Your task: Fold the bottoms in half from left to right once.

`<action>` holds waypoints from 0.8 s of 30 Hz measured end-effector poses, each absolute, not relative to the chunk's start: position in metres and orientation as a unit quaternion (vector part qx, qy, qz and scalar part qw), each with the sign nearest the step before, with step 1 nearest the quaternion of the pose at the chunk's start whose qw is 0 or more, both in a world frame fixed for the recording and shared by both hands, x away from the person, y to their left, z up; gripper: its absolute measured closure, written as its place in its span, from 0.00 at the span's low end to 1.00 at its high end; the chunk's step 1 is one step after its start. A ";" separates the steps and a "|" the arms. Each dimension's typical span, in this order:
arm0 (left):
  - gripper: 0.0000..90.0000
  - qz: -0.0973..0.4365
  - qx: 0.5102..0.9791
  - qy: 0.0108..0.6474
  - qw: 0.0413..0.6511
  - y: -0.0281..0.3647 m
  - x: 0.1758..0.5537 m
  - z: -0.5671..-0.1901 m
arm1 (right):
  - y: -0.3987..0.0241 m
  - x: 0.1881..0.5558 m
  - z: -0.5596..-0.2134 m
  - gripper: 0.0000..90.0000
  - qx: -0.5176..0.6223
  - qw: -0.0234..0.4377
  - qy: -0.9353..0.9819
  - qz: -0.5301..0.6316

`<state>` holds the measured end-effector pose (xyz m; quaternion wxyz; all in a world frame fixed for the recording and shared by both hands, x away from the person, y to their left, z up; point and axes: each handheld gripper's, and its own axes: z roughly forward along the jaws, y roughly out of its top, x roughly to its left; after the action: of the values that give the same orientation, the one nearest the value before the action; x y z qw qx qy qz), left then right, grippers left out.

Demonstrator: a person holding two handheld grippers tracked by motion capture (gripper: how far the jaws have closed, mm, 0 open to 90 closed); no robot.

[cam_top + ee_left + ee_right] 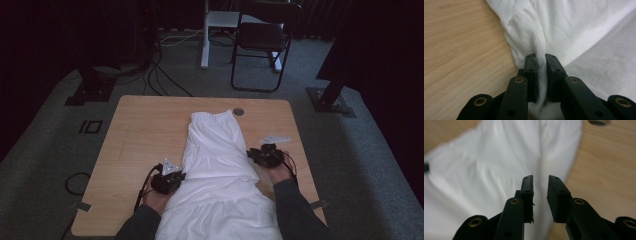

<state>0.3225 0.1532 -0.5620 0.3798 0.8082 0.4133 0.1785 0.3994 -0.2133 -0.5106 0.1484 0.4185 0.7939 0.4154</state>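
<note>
White garment (216, 165) spread on desk (140, 140); no legible writing seen. Fold pinched by left hand-held gripper (540, 62). Right hand-held gripper (540, 185) parted, nothing clamped.

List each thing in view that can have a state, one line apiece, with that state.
White skirt: laid out flat lengthwise on the table, waistband at the far end, hem hanging over the near edge.
Left tongs: shut on a pinched fold at the skirt's edge.
Right tongs: open, above the skirt's other edge, nothing between the jaws.
Folding chair: unfolded, standing on the carpet beyond the table.
</note>
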 end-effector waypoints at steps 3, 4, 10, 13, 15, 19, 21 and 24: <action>0.90 0.179 0.807 0.413 0.382 0.153 0.322 -0.563 | -0.194 0.429 -0.519 0.66 0.429 0.114 0.792 0.420; 0.90 0.179 0.807 0.413 0.382 0.153 0.322 -0.562 | -0.188 0.437 -0.522 0.62 0.429 0.107 0.790 0.424; 0.88 0.180 0.808 0.411 0.381 0.153 0.321 -0.562 | -0.173 0.465 -0.542 0.88 0.436 0.056 0.808 0.392; 0.86 0.182 0.809 0.409 0.381 0.152 0.320 -0.563 | -0.183 0.455 -0.522 0.99 0.441 0.162 0.787 0.400; 0.85 0.169 0.813 0.402 0.386 0.149 0.319 -0.563 | -0.194 0.448 -0.503 0.99 0.442 0.214 0.763 0.420; 0.86 0.185 0.818 0.391 0.379 0.142 0.313 -0.563 | -0.191 0.451 -0.513 0.98 0.437 0.245 0.784 0.366; 0.85 0.181 0.816 0.394 0.381 0.143 0.310 -0.563 | -0.192 0.455 -0.532 0.98 0.449 0.220 0.789 0.358; 0.85 0.169 0.819 0.391 0.384 0.145 0.308 -0.563 | -0.192 0.456 -0.551 0.96 0.463 0.189 0.792 0.351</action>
<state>0.3076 0.1449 -0.5627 0.3836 0.8192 0.3915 0.1690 0.4563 -0.1924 -0.5514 0.1890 0.4625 0.7921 0.3507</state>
